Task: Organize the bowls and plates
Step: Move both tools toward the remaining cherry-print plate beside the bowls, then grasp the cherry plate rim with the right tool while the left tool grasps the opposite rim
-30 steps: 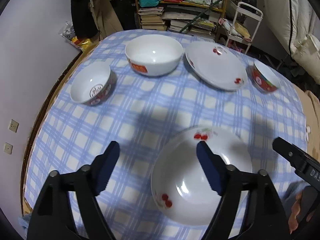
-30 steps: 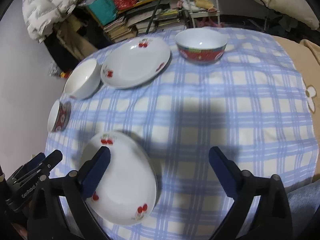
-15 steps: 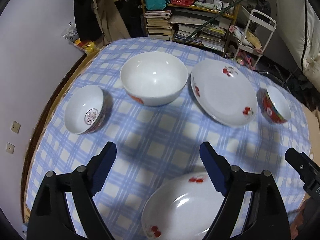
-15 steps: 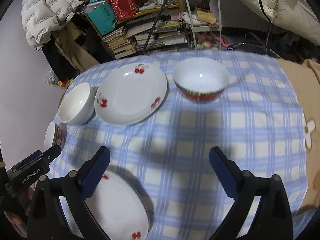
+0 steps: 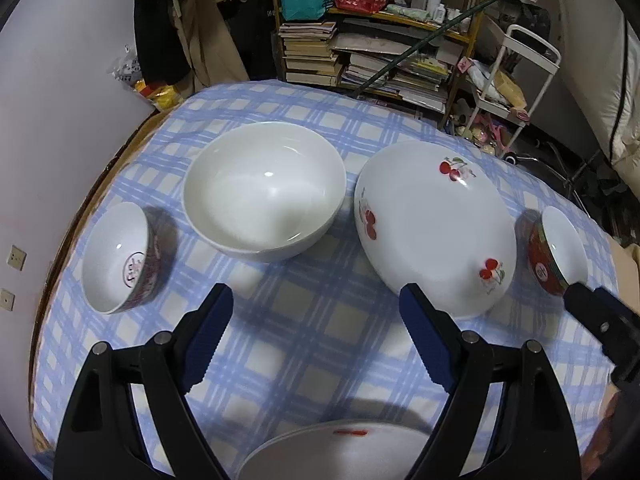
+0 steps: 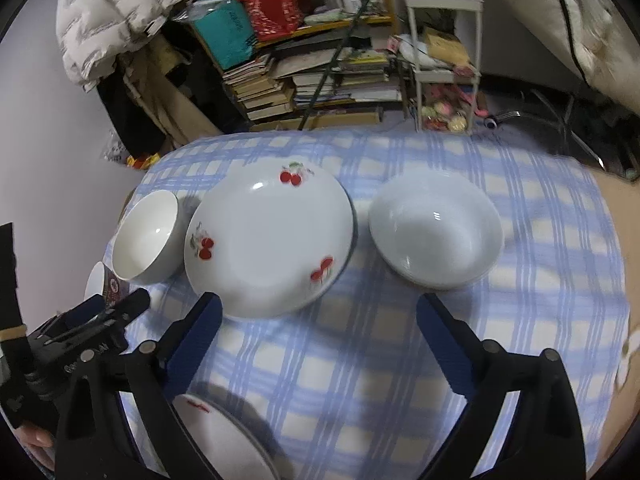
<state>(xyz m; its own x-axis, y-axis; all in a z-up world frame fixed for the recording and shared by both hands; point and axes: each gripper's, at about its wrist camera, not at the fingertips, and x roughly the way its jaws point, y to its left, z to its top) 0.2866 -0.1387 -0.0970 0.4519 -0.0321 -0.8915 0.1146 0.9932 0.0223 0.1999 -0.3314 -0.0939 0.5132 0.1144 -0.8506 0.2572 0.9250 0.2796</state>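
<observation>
Five pieces of glazed white crockery are laid out on a blue-and-white checked tablecloth (image 5: pixel 320 320). At the far side a row is formed, seen from the left wrist view: a small white bowl with a red-patterned outside (image 5: pixel 120 260), a large plain white deep bowl (image 5: pixel 264 204), a wide shallow white plate printed with red cherries (image 5: pixel 432 228), and a second small bowl with a red outside (image 5: pixel 556 250). A second cherry-printed white plate (image 5: pixel 340 456) lies apart from the row at the near edge, partly hidden under the tools.

The left gripper (image 5: pixel 316 332) is held above bare cloth with its blue-padded tongs wide apart and nothing between them. The right gripper (image 6: pixel 316 332) is likewise spread wide, though its tongs have just been drawn slightly inward; only cloth lies between them, in front of the far cherry plate (image 6: pixel 268 244) and the red-sided bowl (image 6: pixel 436 236).

The ware is judged to be stiff, fairly heavy, smooth and breakable, so a slipping hold is to be feared. A plate is best taken at its raised rim, one pad above and one below; a bowl is best pinched across its wall at the lip. Like pieces are probably meant to be stacked, plate on plate, and should be set down gently.
</observation>
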